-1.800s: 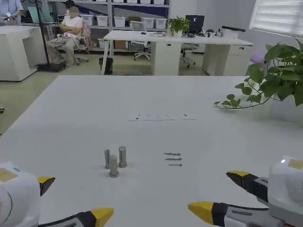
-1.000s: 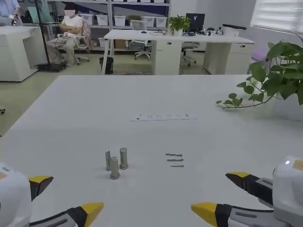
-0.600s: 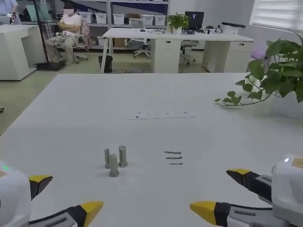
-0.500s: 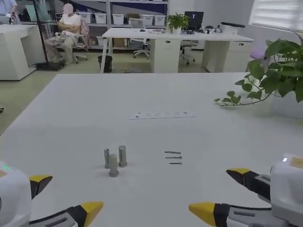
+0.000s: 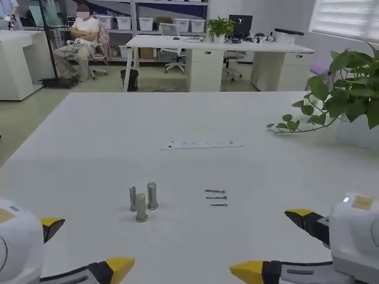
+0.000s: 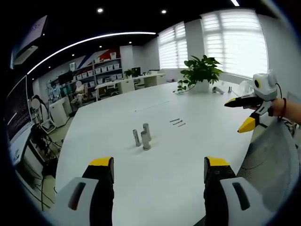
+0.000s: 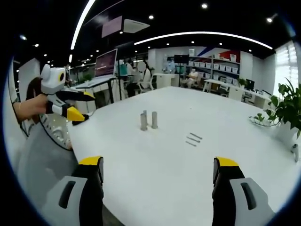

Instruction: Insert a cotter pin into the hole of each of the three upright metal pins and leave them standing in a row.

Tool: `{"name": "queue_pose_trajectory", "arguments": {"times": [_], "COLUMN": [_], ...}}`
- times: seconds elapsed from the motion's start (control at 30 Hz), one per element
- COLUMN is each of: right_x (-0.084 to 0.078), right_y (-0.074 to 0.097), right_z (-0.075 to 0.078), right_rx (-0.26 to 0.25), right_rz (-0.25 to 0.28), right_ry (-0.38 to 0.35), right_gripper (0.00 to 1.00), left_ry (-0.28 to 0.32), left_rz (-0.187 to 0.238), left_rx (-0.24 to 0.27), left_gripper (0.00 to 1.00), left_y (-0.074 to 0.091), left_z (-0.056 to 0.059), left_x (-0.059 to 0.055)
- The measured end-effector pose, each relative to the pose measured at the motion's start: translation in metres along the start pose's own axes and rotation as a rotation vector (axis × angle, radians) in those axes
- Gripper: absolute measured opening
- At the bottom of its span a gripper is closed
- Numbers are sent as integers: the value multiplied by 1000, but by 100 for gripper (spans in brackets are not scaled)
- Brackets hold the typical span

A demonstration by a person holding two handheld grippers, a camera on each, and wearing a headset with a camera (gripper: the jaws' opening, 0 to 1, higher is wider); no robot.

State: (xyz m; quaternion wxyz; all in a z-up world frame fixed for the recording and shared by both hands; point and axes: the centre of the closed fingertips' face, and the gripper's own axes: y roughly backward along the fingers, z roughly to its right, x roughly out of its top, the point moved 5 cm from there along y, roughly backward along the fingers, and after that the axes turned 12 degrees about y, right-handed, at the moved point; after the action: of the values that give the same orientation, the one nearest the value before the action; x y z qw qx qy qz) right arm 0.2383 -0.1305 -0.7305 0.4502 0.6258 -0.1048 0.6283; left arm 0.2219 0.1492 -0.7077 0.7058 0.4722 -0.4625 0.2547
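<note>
A matte white table (image 5: 249,118) is seen in an open office with desks (image 5: 213,44) and a leafy plant (image 5: 346,94). Three smooth cylindrical metal pins (image 5: 141,204) stand upright, clustered at centre-left. Three thin cotter pins (image 5: 216,198) lie parallel to their right, apart from them. The yellow-tipped left gripper (image 5: 87,244) and right gripper (image 5: 269,242) are held nearer, jaws spread wide, nothing grasped.

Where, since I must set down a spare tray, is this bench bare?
Bare: between the power strip and the metal pins; between the cotter pins and the plant. Crowded: around the pins, and the near edge by the left gripper and right gripper.
</note>
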Motion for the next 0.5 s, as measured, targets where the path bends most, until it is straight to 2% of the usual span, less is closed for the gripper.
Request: {"name": "queue_pose_trajectory", "arguments": {"times": [0.23,0.5], "right_x": [1,5], "right_y": [-3,-5], "right_z": [0,0], "right_rx": [-4,-1], "right_rz": [-6,3], "right_ry": [-1,3], "right_gripper": [100,100], "left_ry": [5,-22], "left_rz": [18,8], "left_rx": [-17,-22], "left_gripper": [85,95], "left_y": [1,1], "left_z": [2,5], "left_x": [2,2]}}
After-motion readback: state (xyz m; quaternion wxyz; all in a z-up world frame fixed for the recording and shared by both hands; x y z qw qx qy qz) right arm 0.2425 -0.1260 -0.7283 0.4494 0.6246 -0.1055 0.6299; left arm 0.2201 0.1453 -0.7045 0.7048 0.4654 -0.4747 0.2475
